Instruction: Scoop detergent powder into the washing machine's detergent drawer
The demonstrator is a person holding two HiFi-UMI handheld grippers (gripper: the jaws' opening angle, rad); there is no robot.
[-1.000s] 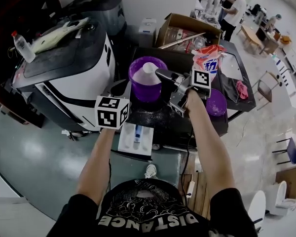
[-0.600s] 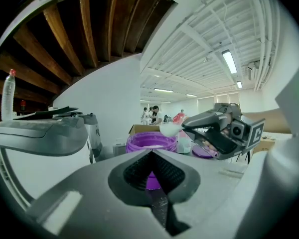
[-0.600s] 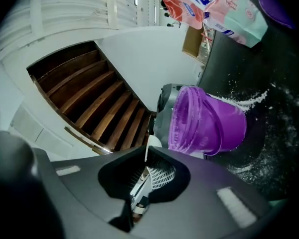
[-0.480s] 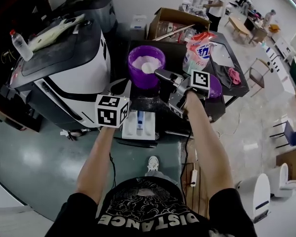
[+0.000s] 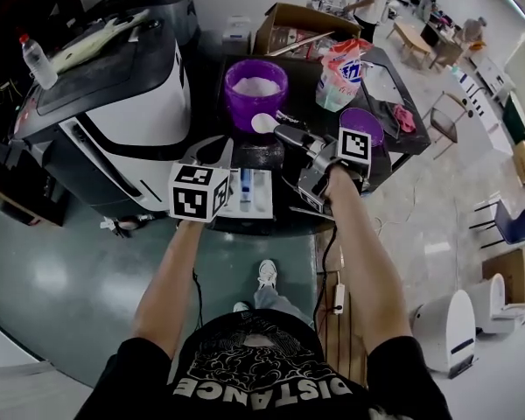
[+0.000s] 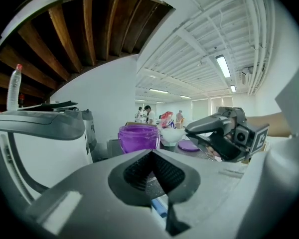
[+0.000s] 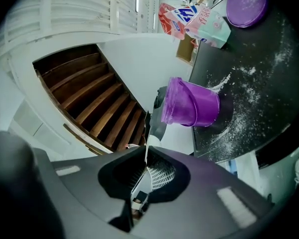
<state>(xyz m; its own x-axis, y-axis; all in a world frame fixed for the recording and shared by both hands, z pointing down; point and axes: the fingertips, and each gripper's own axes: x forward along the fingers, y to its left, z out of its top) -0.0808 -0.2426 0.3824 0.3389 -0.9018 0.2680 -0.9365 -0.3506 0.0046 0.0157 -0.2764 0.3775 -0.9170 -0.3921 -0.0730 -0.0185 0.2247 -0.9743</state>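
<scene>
Your right gripper (image 7: pixel 146 156) is clamped shut on the thin white handle of the scoop (image 5: pixel 264 122). The scoop's long axis runs from the gripper away from you and to your left, with the bowl end pointing at the purple tub (image 5: pixel 255 90). The bowl faces up, heaped with white powder, and hangs just in front of the tub, between it and the detergent drawer (image 5: pixel 248 191). The tub stands open on the dark counter (image 5: pixel 394 160) with white powder inside. The drawer is a white tray with a blue insert at the counter's near edge, and I cannot tell what its compartments hold. Your left gripper (image 6: pixel 152 158) is closed and empty, just beside the drawer.
</scene>
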